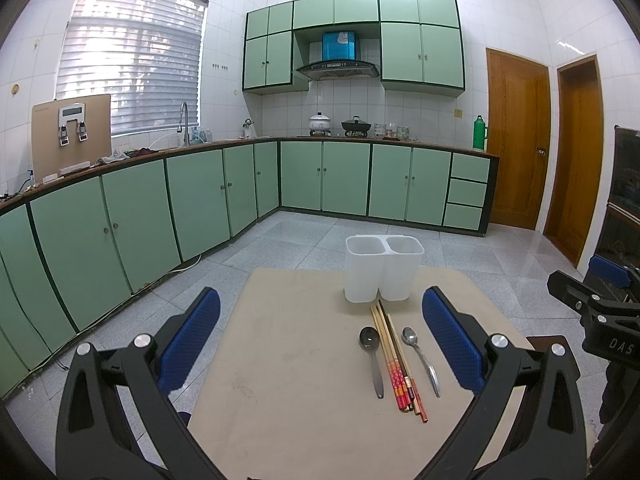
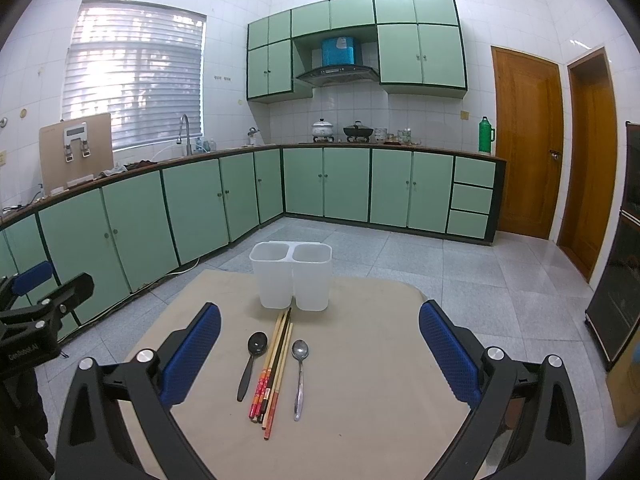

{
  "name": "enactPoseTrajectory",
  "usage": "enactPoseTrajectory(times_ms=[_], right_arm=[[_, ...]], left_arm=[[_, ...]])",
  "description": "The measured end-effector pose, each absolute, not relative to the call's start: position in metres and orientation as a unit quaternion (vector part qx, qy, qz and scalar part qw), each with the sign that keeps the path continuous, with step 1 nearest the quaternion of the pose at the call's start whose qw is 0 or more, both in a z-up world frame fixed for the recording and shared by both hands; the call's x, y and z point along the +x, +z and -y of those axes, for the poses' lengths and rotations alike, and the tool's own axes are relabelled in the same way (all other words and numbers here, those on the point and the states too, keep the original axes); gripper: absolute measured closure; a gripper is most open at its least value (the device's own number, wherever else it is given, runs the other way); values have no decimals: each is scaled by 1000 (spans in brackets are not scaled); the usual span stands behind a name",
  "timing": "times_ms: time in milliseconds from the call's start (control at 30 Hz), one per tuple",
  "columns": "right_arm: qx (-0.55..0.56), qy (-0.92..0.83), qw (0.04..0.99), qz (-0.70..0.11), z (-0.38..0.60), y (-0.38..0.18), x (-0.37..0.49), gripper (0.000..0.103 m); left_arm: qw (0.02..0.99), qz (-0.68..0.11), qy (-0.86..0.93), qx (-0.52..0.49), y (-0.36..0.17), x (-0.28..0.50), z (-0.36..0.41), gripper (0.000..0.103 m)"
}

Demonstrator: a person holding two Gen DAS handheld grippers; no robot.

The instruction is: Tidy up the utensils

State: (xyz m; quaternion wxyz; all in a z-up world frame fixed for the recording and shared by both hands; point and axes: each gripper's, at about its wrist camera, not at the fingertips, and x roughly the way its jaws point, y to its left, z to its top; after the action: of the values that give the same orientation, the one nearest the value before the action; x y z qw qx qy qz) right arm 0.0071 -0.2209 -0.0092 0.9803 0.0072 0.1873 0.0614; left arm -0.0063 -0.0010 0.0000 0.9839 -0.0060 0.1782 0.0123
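Observation:
A white two-compartment utensil holder (image 1: 382, 266) (image 2: 292, 276) stands upright at the far side of a beige table (image 1: 288, 360) (image 2: 360, 360). In front of it lie a dark spoon (image 1: 371, 354) (image 2: 250, 362), several chopsticks (image 1: 396, 360) (image 2: 274, 368) and a silver spoon (image 1: 420, 356) (image 2: 299, 376), side by side. My left gripper (image 1: 320, 336) is open and empty above the table's near side. My right gripper (image 2: 320, 340) is open and empty, also above the near side. Each gripper shows at the edge of the other's view, the right (image 1: 596, 312) and the left (image 2: 36, 312).
The table stands on a grey tiled floor (image 1: 304, 236). Green cabinets (image 1: 200, 196) run along the left and back walls. Wooden doors (image 2: 528, 140) are at the right, and a dark cabinet (image 2: 624, 260) is at the far right.

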Motion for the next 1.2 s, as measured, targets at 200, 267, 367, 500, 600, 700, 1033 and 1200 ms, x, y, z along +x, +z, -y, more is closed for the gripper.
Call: enactPoseTrajectory(times_ms=[200,267,367,500,600,700,1033,1200], right_arm=[[7,61,980,-187,221,-10,7,6],[6,61,980,-188,221,-10,7,6],[7,61,980,-188,220,-10,5,6],[6,61,980,-187,220,-10,5,6],[7,62,980,-187,220,-10,5,6],[7,62,980,-186,220,-10,5,6],[6,61,980,-191,220,-17,15,6],[9,44,970,-240,223,-33,50,6]], left_arm=[[984,-178,12,-6,0,-6,1,5],[984,-178,12,-6,0,-6,1,5],[984,-179,12,-6,-1,-6,1,5],[984,-179,12,-6,-1,-6,0,5],[984,-179,12,-5,-1,-6,0,5],[984,-180,12,-6,-1,-6,0,5],[981,-194,15,-5,-13,10,-9,5],[973,-232,18,-14,-30,35,-20,5]])
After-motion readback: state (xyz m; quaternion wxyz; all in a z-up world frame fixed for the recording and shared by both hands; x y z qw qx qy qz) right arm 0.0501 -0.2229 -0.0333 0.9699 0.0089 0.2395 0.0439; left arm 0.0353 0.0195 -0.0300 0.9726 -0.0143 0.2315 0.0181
